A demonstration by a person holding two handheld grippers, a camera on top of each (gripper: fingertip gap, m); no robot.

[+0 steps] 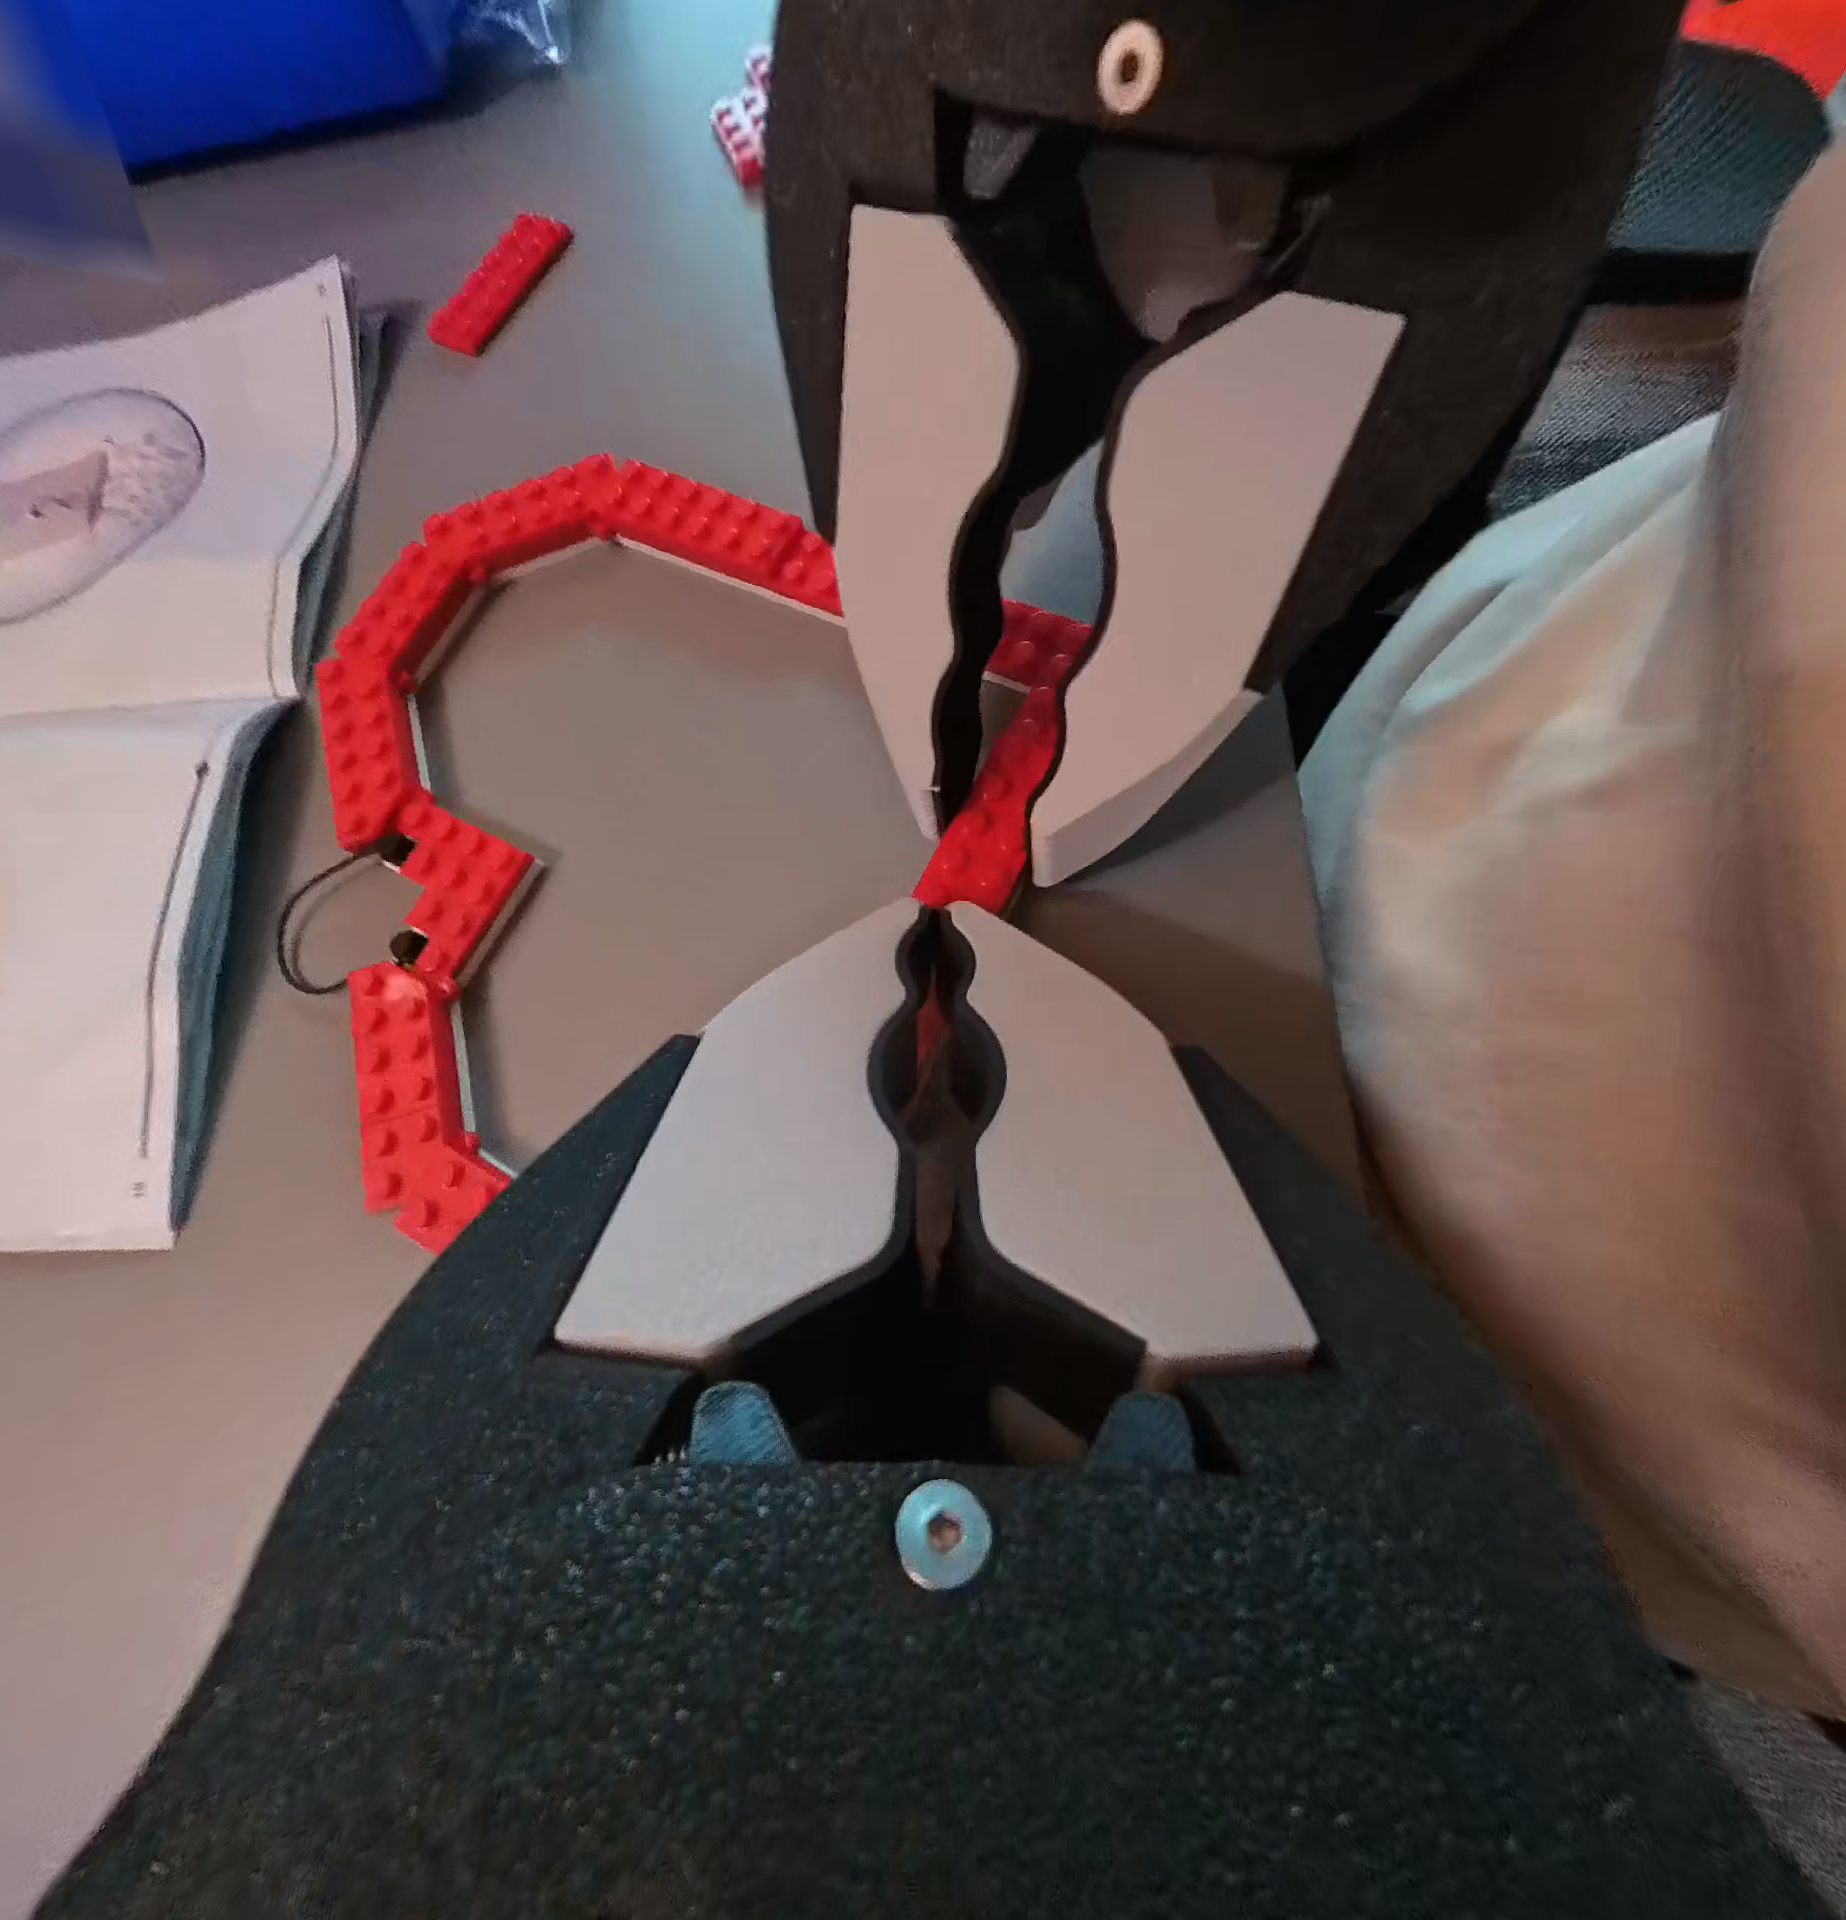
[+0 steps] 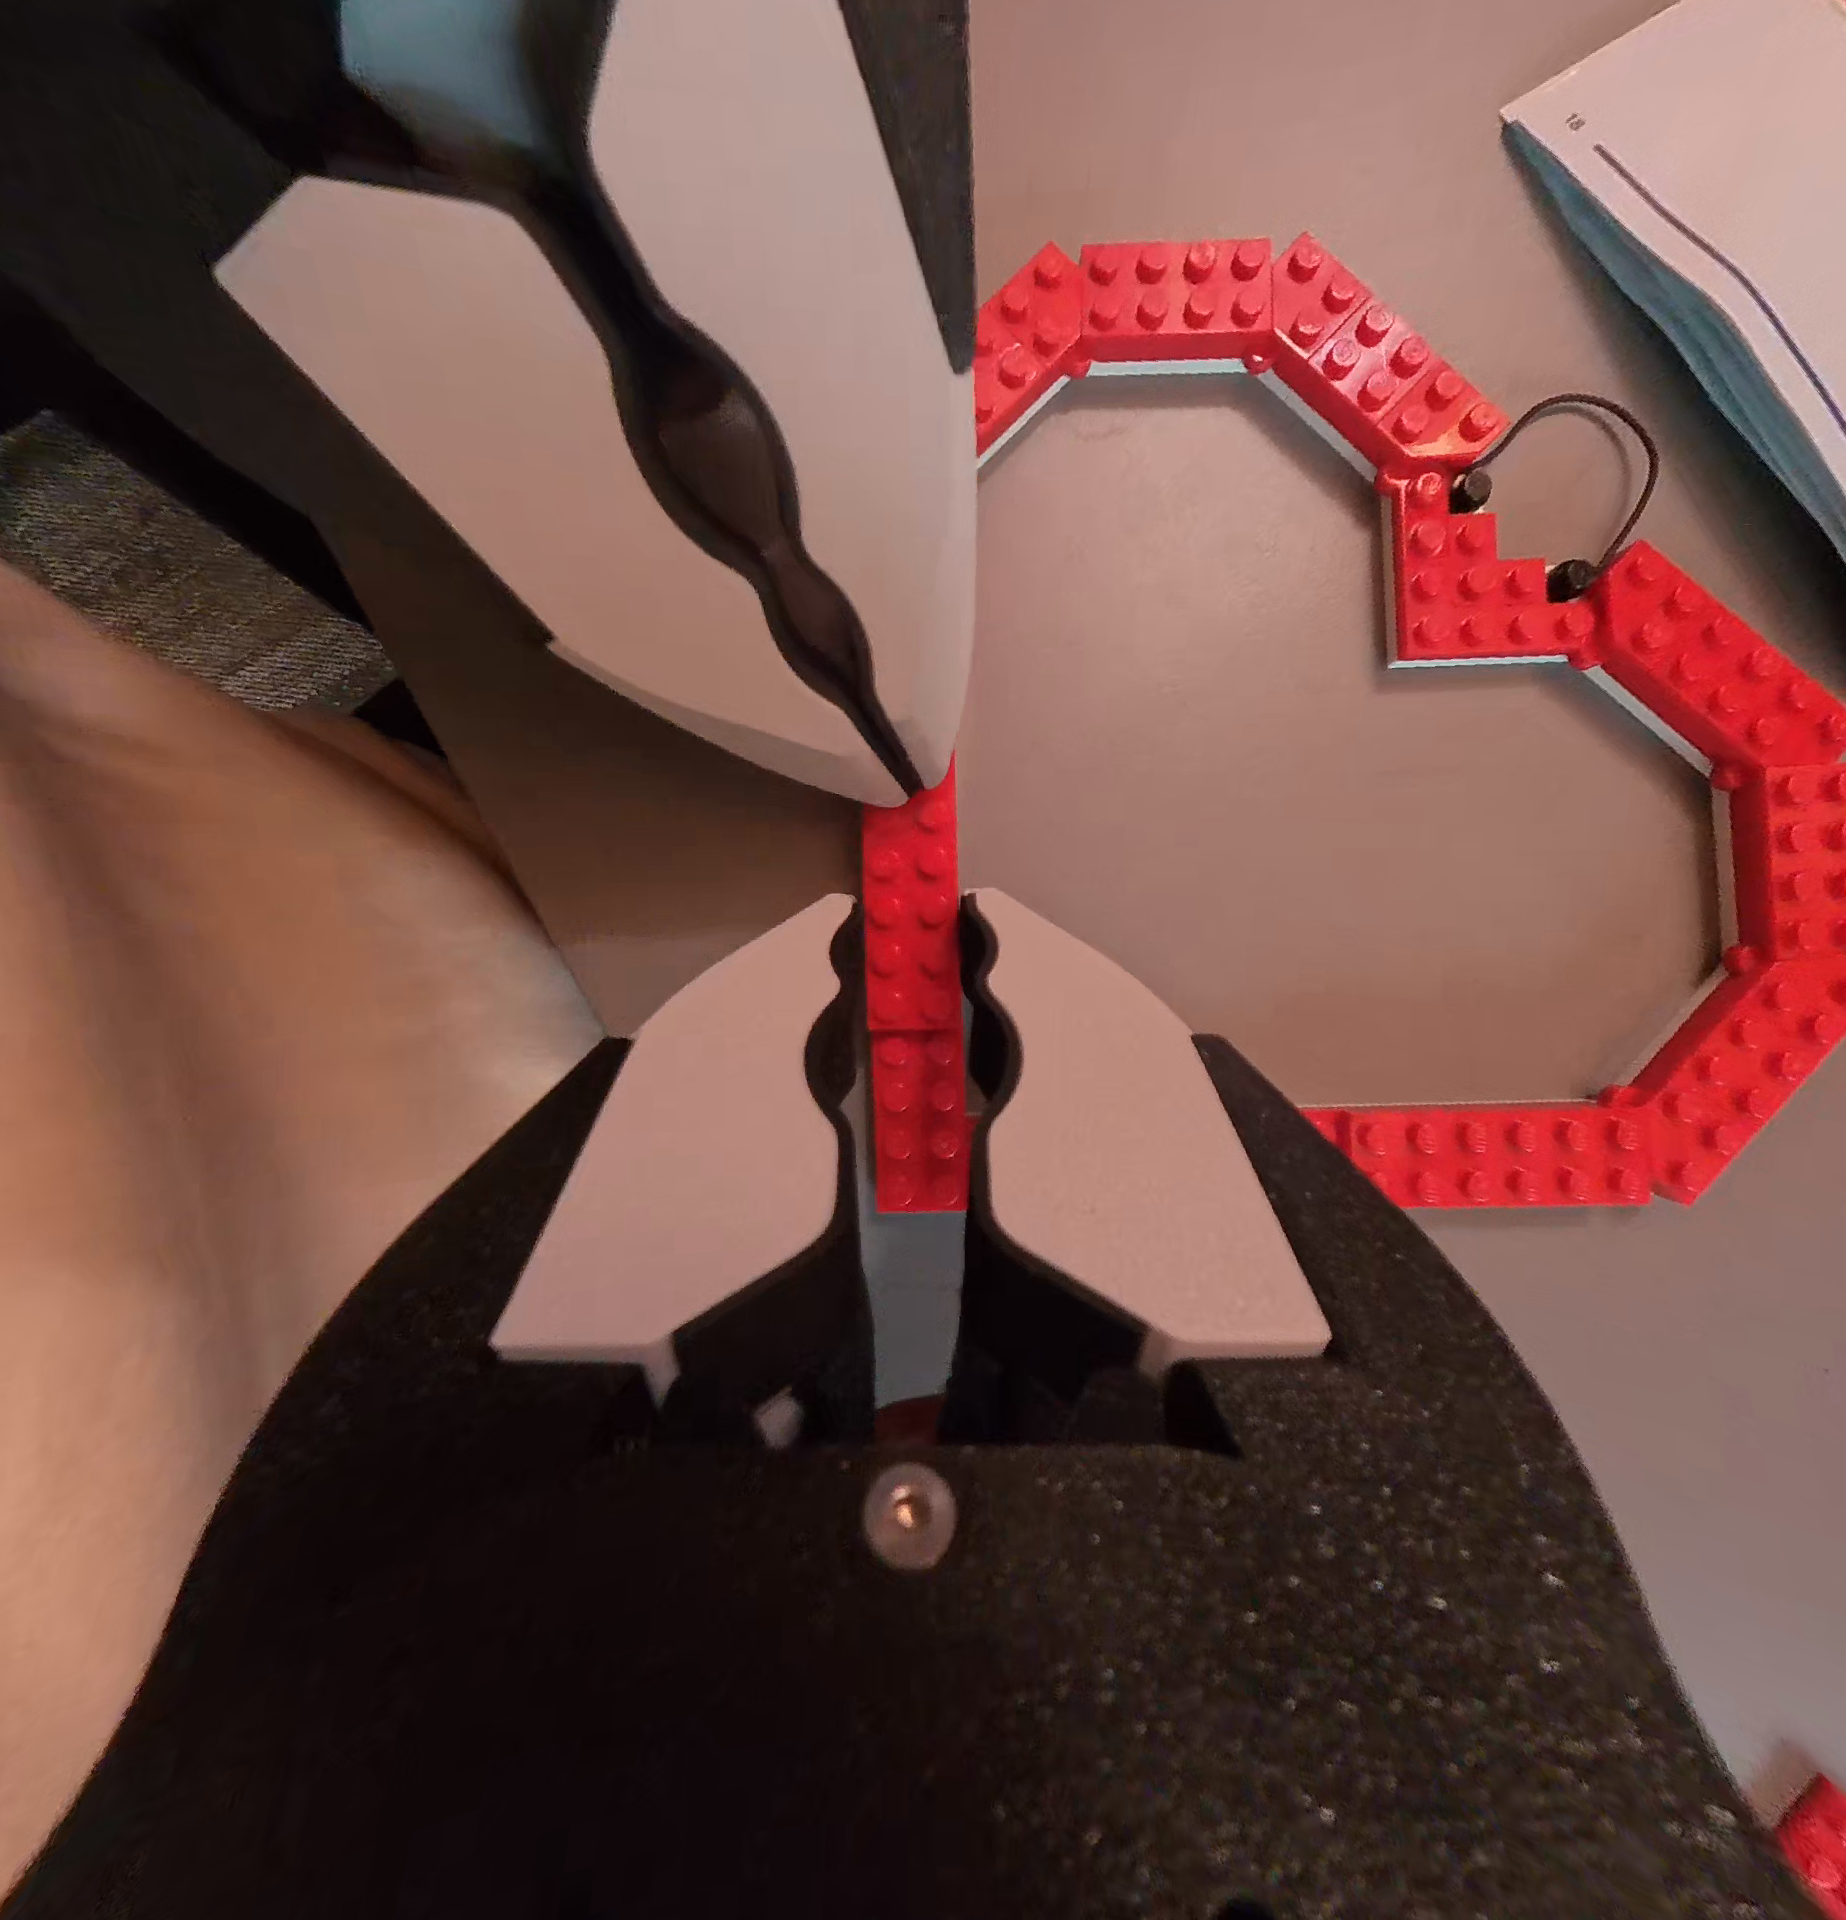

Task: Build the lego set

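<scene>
Left gripper (image 1: 940, 909) pressed together at red heart frame's (image 2: 1470, 592) tip; right gripper (image 2: 911, 914) pinched straight plate section (image 2: 911, 997), apparently steadying joint.

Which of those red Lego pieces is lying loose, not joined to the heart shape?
The long red plate lying alone on the table above the booklet; the others are linked into the heart outline.

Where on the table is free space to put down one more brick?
Bare table lies inside the red brick frame, and between the frame and the loose red plate. It is crowded where the left gripper and right gripper meet, and by the booklet.
</scene>
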